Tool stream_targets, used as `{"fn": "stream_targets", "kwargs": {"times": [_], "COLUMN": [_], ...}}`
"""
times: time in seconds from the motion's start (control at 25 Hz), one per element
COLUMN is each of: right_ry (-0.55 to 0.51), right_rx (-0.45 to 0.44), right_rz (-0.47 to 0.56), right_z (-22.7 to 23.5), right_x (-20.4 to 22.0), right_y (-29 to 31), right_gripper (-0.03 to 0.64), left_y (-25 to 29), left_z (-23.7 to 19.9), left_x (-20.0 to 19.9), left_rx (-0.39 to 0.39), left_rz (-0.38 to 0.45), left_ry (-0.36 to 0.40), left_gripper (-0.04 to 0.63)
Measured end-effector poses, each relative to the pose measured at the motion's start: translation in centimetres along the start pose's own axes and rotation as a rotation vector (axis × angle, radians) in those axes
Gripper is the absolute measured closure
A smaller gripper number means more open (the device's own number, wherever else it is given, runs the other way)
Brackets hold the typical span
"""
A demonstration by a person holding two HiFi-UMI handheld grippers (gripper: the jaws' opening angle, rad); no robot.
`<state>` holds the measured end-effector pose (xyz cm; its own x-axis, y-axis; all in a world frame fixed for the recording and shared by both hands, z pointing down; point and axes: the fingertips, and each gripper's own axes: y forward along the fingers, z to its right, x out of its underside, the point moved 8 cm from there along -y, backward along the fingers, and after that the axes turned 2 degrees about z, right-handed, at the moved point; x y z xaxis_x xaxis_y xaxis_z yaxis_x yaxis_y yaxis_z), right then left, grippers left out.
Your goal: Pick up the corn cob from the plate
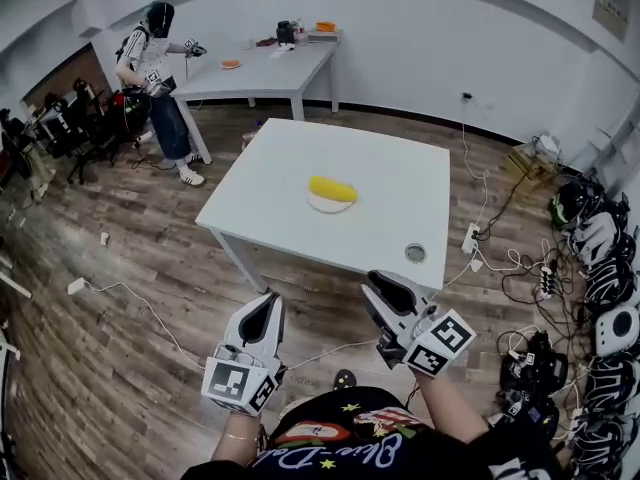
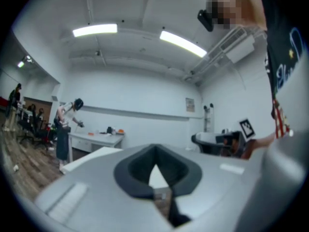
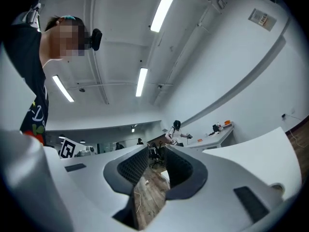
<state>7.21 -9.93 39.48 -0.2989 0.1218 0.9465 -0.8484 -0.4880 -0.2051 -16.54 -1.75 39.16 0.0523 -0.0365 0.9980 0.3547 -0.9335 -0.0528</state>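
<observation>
A yellow corn cob (image 1: 332, 189) lies on a small white plate (image 1: 322, 206) near the middle of a white table (image 1: 400, 218). Both grippers hover over the wooden floor, short of the table's near edge and well apart from the corn. My left gripper (image 1: 269, 304) (image 2: 155, 152) points towards the table with its fingertips together and nothing between them. My right gripper (image 1: 386, 286) (image 3: 157, 152) shows a narrow gap between its pads, through which only floor is seen. Neither gripper view shows the corn.
A round grommet (image 1: 415, 253) sits in the table's near right corner. A power strip (image 1: 470, 238) and cables trail off the right edge. Headsets and gear (image 1: 600, 268) crowd the floor at right. Another person (image 1: 155, 78) stands by a second table (image 1: 270, 73) at the back.
</observation>
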Motion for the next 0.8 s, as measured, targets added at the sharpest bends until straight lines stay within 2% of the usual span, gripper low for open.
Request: {"fn": "stream_targets", "kwargs": {"times": [0.12, 0.24, 0.36, 0.48, 0.6, 0.8], "right_ry": [-0.037, -0.072, -0.161, -0.243, -0.338, -0.447], "right_rx": [-0.015, -0.016, -0.008, 0.030, 0.052, 0.015], "right_rz": [-0.081, -0.217, -0.360, -0.460, -0.575, -0.823], "right_z": [4.2, 7.7, 12.2, 17.0, 21.5, 28.4], "right_x": [1.4, 3.3, 4.9, 5.7, 6.6, 10.1], "right_y": [4.9, 9.0, 13.8, 18.2, 22.3, 28.7], "right_gripper": [0.525, 0.501, 0.418, 0.402, 0.386, 0.368], "left_y": [3.7, 6.5, 10.4, 14.8, 19.2, 24.5], "left_z": [-2.7, -5.3, -8.6, -12.1, -15.1, -20.2], "left_x": [0.4, 1.4, 1.9, 2.2, 1.9, 1.9], "left_rx": [0.003, 0.010, 0.021, 0.060, 0.105, 0.131], "left_rz": [-0.018, -0.058, -0.056, -0.043, -0.029, -0.057], "left_ry": [0.010, -0.008, -0.017, -0.028, 0.004, -0.006], "left_gripper": [0.598, 0.598, 0.598, 0.598, 0.598, 0.598]}}
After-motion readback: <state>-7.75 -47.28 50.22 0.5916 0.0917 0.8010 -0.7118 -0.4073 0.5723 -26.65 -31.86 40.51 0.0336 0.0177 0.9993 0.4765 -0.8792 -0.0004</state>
